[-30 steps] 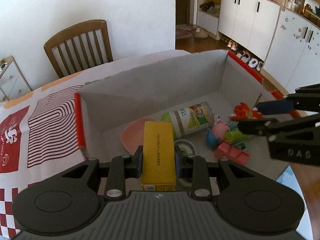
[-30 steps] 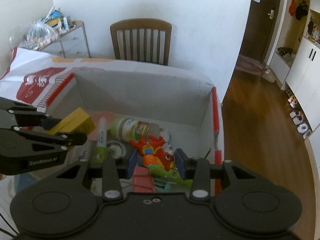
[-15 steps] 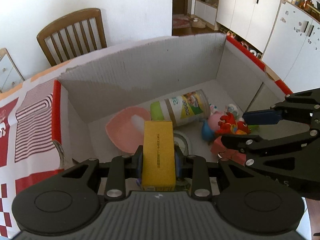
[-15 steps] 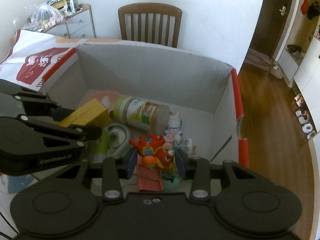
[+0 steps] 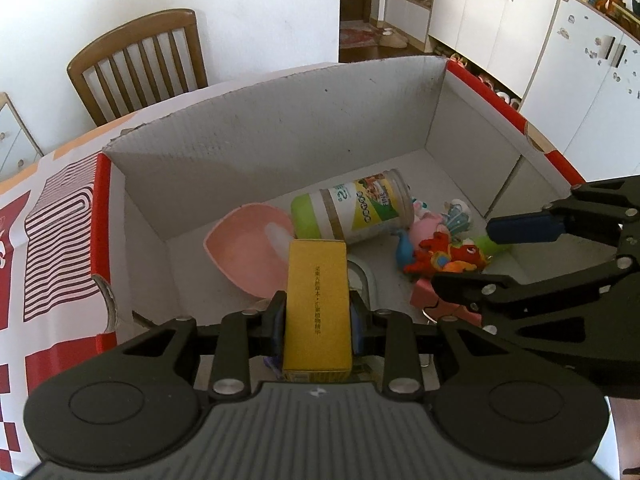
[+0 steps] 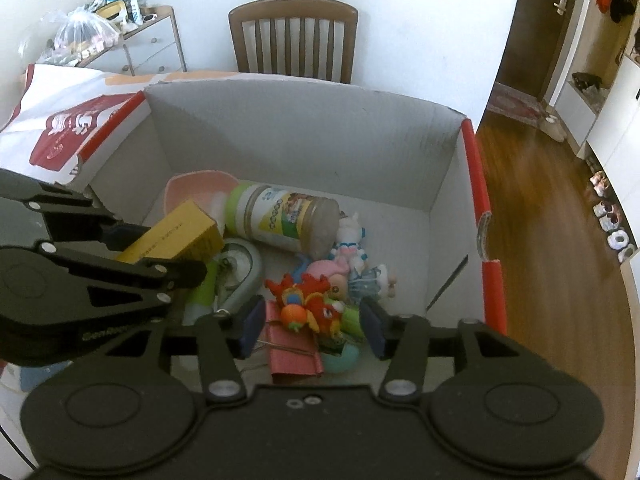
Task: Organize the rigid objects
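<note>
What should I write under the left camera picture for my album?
Left gripper holds a yellow box over a toy-filled cardboard box.

Only readable bits: "FINE" on the jar [image 5: 356,216] label lying behind the yellow box [image 5: 317,304], whose small Chinese print is too tiny to read

Two close wrist views, angled steeply down from opposite sides into one shared cardboard box [image 5: 280,152].
</note>
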`<state>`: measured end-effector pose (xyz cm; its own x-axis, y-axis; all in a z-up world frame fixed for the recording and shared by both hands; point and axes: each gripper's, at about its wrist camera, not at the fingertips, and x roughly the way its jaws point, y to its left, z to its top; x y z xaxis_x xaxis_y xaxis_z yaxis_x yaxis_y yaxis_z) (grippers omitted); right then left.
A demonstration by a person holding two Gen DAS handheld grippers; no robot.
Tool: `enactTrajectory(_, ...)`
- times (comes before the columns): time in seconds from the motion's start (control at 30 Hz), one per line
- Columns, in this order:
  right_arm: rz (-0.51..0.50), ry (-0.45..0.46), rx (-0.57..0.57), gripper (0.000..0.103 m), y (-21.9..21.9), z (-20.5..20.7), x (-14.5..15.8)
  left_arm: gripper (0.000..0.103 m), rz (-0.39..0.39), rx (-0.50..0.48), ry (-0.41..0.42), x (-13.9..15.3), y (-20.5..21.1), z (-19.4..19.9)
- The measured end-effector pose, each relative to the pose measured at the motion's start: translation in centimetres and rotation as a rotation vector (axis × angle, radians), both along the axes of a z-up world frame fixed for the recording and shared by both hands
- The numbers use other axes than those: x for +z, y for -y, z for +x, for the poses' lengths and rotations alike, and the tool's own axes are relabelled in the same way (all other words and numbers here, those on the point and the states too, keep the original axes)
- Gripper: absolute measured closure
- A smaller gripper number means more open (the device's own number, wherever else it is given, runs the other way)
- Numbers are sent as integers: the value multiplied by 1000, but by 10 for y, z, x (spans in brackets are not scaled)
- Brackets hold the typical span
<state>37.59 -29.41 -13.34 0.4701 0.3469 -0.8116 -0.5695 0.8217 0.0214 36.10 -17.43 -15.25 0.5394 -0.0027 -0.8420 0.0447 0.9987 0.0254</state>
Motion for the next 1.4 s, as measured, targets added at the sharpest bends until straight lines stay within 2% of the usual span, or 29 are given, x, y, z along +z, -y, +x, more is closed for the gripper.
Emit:
enactTrajectory(0.37,49,40,-6,43,11,-13,22,71,-3,11,64,22,1,-18)
enactTrajectory(0.5,65,55,-9,42,15,-20,30,43,-2,35,102,34,-1,-29)
enactTrajectory(0.83,112,96,-14,39,27,-40,53,42,-27,30,172,61,-2,-56)
enactTrajectory(0.93,128,117,-12,33,29,-47,61,42,-38,30,194,70,-1,-66)
enactTrajectory(1.03,146,148,2,31,30,-57,71,38,-50,30,211,78,-3,-75)
enactTrajectory(1.33,208,199,8,23,34,-84,94,38,-76,34,258,97,-12,-103)
enactTrajectory(1.4,222,211,10,21,33,-90,98,34,-82,34,268,101,-14,-110)
